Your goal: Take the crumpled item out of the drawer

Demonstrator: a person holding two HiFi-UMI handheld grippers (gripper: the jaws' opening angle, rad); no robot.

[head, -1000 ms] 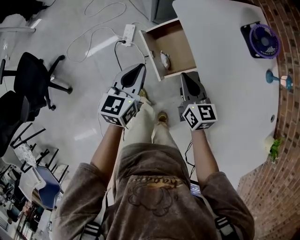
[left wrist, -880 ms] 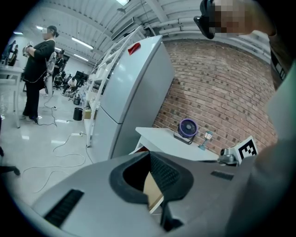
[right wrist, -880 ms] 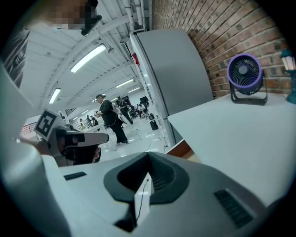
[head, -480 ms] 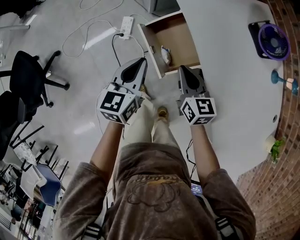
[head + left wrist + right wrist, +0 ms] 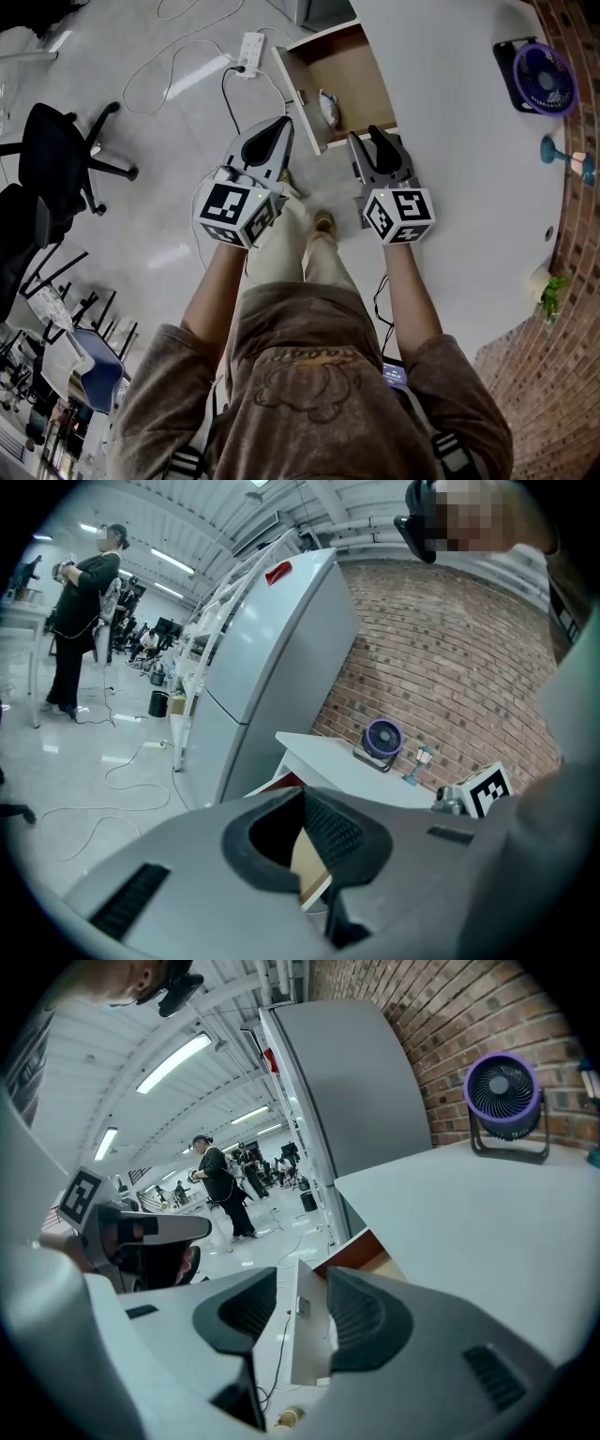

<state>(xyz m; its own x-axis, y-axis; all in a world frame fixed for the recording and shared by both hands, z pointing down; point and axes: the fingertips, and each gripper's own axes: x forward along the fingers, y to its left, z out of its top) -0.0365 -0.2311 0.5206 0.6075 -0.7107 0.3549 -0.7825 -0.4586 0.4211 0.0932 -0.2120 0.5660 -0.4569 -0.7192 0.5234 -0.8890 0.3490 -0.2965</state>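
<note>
Head view: an open wooden drawer point(image 5: 349, 70) juts from the left edge of a white table point(image 5: 459, 159), and the crumpled item point(image 5: 328, 108) lies inside it against the left wall, near the drawer's front. The left gripper point(image 5: 279, 131) hangs over the floor just left of the drawer front, its jaws together in a point and holding nothing. The right gripper point(image 5: 367, 142) is at the near right corner of the drawer; its jaws have just been opening and stand apart, clear of the item. A purple fan point(image 5: 539, 77) stands at the far right of the table, and a power strip point(image 5: 251, 47) lies on the floor to the left. Left gripper view: the jaws of the left gripper point(image 5: 302, 791) meet at the tips, with a strip of the drawer's wood point(image 5: 309, 869) seen through the hollow behind them; the fan point(image 5: 382, 738) sits on the table point(image 5: 337, 766) beyond. Right gripper view: the right gripper point(image 5: 302, 1279) shows parted jaws with the drawer's white front point(image 5: 309, 1330) seen in the gap beyond them, untouched by either pad.
</note>
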